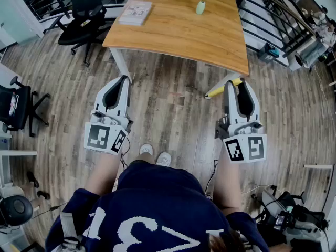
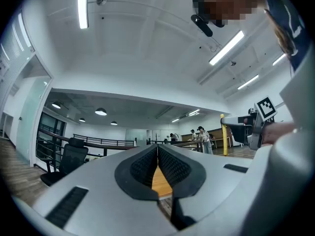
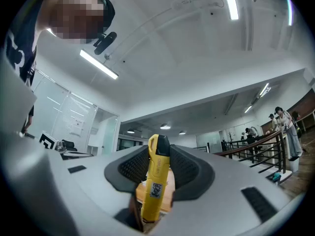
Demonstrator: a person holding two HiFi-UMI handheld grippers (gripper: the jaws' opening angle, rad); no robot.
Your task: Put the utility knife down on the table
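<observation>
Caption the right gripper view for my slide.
Right tongs grip a yellow utility knife upright under office ceiling lights.

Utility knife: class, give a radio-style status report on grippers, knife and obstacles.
Left gripper shut, empty. Right gripper shut on utility knife, held short of table. Book and vase on table's far side, out of the way.

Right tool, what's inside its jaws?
A yellow utility knife with a black tip, clamped between the right tool's dark ribbed pads. Its bottom end is hidden down behind the grey body.
</observation>
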